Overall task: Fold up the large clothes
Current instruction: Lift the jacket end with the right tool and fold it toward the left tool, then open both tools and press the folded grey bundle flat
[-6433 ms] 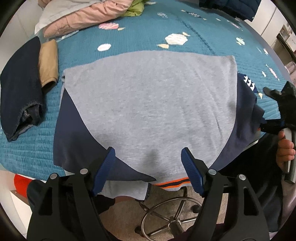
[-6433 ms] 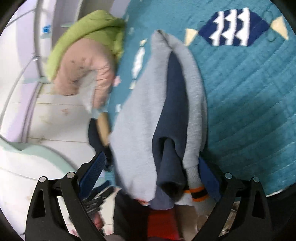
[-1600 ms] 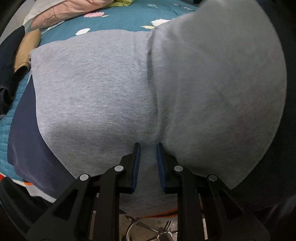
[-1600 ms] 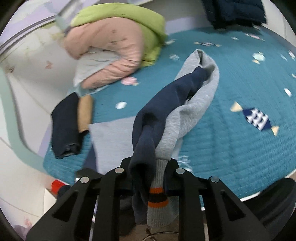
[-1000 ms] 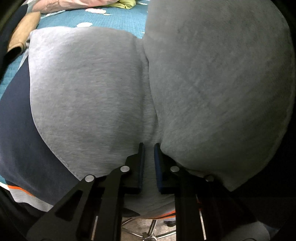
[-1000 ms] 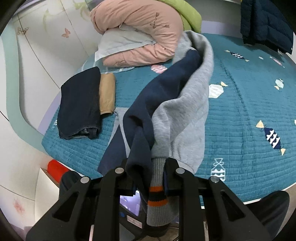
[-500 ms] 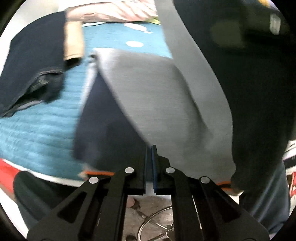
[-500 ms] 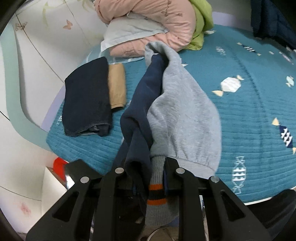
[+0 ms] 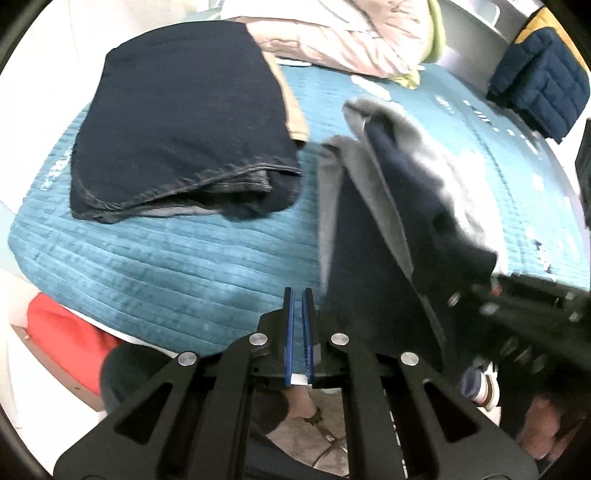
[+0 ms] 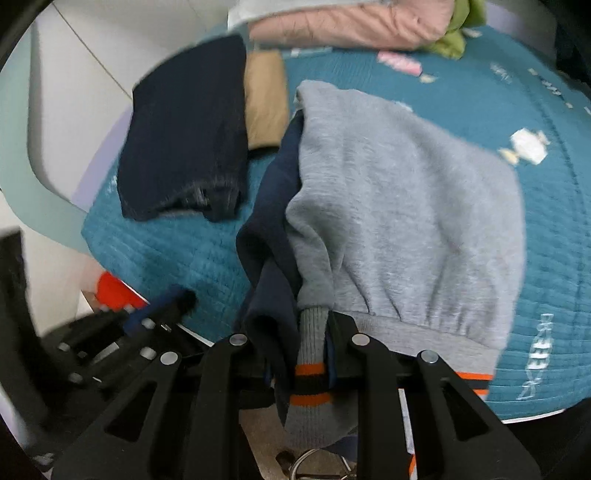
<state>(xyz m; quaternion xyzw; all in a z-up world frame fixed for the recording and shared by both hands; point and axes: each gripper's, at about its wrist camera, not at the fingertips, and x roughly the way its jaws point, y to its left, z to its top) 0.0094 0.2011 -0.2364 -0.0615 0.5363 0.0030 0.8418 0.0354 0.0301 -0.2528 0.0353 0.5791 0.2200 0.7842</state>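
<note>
Right gripper (image 10: 312,332) clenched on the bunched grey-and-navy sweatshirt (image 10: 399,206) at its orange-striped cuff (image 10: 308,373), cloth draped from the jaws down onto the teal quilted bedspread (image 10: 554,236); left gripper (image 9: 298,306) pinched together with nothing between its blue pads (image 9: 290,332), just beside the sweatshirt's navy edge. Farther off, folded dark jeans (image 9: 184,122) against a tan garment (image 10: 266,99); beyond, a pink padded jacket (image 10: 351,22) beside lime-green cloth (image 10: 452,40).

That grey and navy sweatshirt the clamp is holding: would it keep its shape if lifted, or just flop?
Probably flop: the sweatshirt sags in soft folds from the right gripper. It looks thick and fleecy, so likely somewhat heavy and not slippery. The bunched cuff seems to give a secure hold.
</note>
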